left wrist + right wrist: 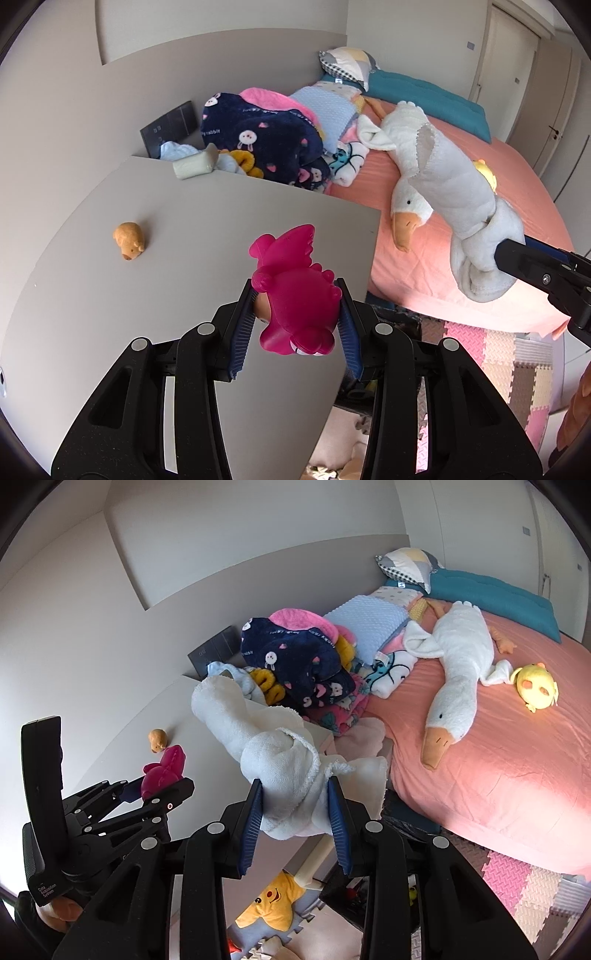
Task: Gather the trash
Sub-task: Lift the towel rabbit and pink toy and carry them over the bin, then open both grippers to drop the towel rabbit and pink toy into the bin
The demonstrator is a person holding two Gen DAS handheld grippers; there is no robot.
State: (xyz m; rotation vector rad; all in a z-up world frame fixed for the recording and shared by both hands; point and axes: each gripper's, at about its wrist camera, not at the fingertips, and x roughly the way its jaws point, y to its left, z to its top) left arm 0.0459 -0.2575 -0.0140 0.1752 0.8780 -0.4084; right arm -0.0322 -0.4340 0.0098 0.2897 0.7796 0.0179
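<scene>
Item: magenta rubber toy (295, 295), animal-shaped with a fin-like crest. Pinched between the two blue pads of the left claw (297, 317), held in the air above the grey tabletop (184, 229), near its front right corner. In the right wrist view the same toy (164, 773) shows at lower left, gripped by the left claw (155, 790).

Item: white rolled towel (273, 760), fleecy, knotted into a bundle. Pinched at its lower end by the right claw (295, 812), both blue pads pressed into the cloth; the free end rises up and to the left over the tabletop edge. In the left wrist view the towel (476, 229) hangs at right, its lower bulge against the black tip of the right claw (517, 258).

Item: small tan animal figure (128, 240). Lies on the tabletop, well apart from the magenta toy.

Item: pale green roll (194, 166). Rests at the far edge of the tabletop.

Item: heap of blankets (266, 140), navy, pink and light blue, just beyond the tabletop on the bed (461, 280).

Item: white goose plush (458, 679). Lies stretched on the pink bedsheet, beak toward the camera.

Item: yellow chick plush (535, 686). On the bed, beside the goose.

Item: yellow star cushion (273, 904). On the floor below the tabletop.
</scene>
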